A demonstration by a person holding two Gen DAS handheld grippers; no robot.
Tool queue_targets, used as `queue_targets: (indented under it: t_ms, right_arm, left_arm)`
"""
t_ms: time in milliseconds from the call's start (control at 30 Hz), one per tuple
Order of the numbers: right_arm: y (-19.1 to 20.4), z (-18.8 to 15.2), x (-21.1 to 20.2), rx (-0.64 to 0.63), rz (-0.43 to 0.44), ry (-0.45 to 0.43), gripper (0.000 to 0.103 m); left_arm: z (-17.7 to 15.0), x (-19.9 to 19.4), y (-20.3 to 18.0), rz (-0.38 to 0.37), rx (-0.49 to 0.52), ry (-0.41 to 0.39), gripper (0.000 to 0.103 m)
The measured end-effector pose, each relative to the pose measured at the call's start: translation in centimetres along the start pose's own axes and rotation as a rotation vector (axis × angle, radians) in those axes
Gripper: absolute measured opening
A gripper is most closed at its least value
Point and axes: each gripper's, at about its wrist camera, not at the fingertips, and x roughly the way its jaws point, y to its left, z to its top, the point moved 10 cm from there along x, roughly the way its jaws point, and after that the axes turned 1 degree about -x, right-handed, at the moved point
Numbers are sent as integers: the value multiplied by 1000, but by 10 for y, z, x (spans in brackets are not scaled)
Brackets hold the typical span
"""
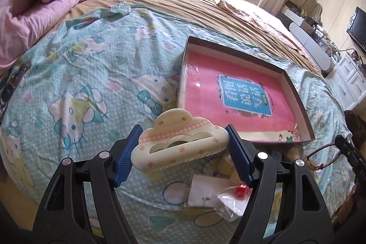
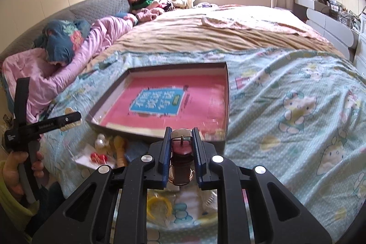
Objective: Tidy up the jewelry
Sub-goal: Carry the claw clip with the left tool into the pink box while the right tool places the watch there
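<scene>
My left gripper point(image 1: 181, 148) is shut on a cream cloud-shaped hair clip point(image 1: 180, 142) with pink checks, held above the bed just in front of the box. My right gripper point(image 2: 181, 145) is shut on a dark red watch point(image 2: 181, 152) by its strap and buckle, near the box's front edge. The watch strap also shows in the left wrist view point(image 1: 320, 156) at the right. The shallow cardboard box point(image 1: 295, 93) holds a pink book point(image 1: 228, 93); in the right wrist view the box point(image 2: 227, 93) lies straight ahead.
Loose items lie on the Hello Kitty sheet point(image 1: 80, 84) below the grippers: a white card with red beads point(image 1: 219, 193), yellow and white pieces point(image 2: 109, 143), a yellow ring point(image 2: 159, 204). A pink quilt point(image 2: 45, 70) lies along the left. White drawers point(image 1: 347, 79) stand right.
</scene>
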Motion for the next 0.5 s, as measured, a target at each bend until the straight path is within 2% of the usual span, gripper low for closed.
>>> queue_targets:
  t_ms: [233, 500]
  right_arm:
    - [-2, 27, 2, 8, 7, -46, 16]
    - [-8, 49, 18, 26, -5, -70, 16]
  left_arm:
    - [20, 11, -20, -18, 7, -12, 65]
    - [31, 38, -41, -59, -4, 22, 65]
